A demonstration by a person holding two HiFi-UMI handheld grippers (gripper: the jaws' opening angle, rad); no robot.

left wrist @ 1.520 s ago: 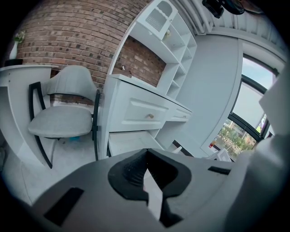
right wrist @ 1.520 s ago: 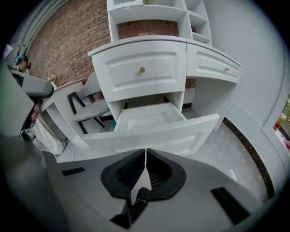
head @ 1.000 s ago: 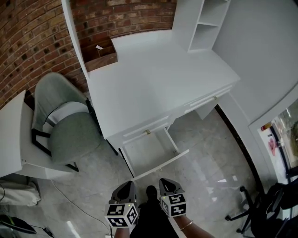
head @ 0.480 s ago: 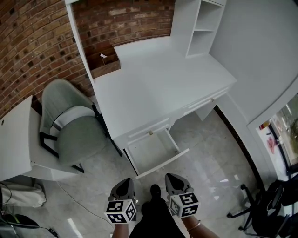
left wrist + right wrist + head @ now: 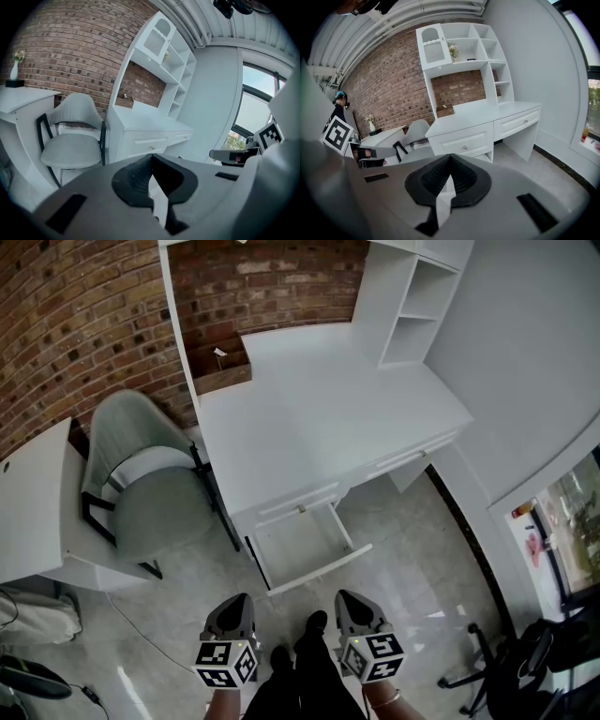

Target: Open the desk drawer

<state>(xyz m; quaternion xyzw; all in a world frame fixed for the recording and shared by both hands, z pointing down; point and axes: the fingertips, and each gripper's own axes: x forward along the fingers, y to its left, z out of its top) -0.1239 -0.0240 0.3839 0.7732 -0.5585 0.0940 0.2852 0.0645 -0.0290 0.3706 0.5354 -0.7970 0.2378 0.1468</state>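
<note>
A white desk (image 5: 319, 418) stands against the brick wall. Under its left drawer front, which bears a small knob (image 5: 302, 509), a shallow white drawer (image 5: 322, 570) is pulled out toward me and looks empty. My left gripper (image 5: 235, 600) and right gripper (image 5: 349, 597) hover side by side over the floor, short of the drawer and apart from it. Both are shut with nothing between the pads. In the left gripper view the left gripper (image 5: 151, 160) points at the desk (image 5: 140, 136). The right gripper (image 5: 450, 157) faces the knobbed drawer front (image 5: 461, 140).
A grey-green chair (image 5: 150, 498) sits left of the desk, beside a second white table (image 5: 33, 512). An open shelf unit (image 5: 412, 306) rises at the desk's back right. A black office chair base (image 5: 511, 662) stands on the pale floor at the lower right.
Both grippers have lifted and drawn a little apart in the head view, and the desk has shifted slightly. The drawer stays pulled out as before.
</note>
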